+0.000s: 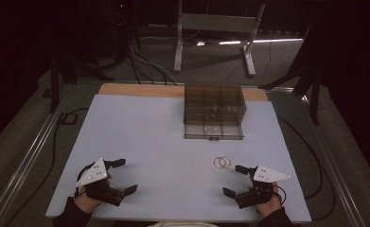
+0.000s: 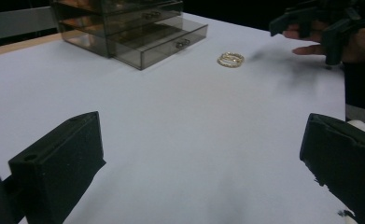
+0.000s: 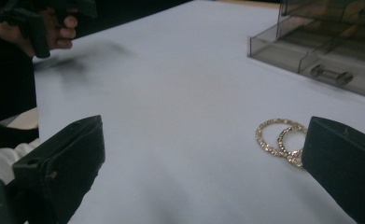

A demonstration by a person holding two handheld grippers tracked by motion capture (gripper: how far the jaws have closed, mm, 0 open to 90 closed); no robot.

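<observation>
Two gold studded rings point(image 1: 222, 162) lie overlapping on the pale blue table mat point(image 1: 149, 142), right of centre. In the right gripper view the rings point(image 3: 278, 136) sit just left of the right-hand jaw. My right gripper point(image 1: 232, 180) hovers a little below and to the right of them, open and holding nothing. My left gripper point(image 1: 124, 176) stands open near the front left of the mat, far from the rings point(image 2: 230, 59). A smoky clear drawer box point(image 1: 214, 111) stands at the back, its bottom drawer point(image 2: 171, 44) pulled out.
The mat covers a wooden table whose bare edge point(image 1: 140, 90) shows at the back. A metal frame stand point(image 1: 215, 33) and cables point(image 1: 145, 66) are on the floor behind. A metal rail point(image 1: 26, 161) runs along the left side.
</observation>
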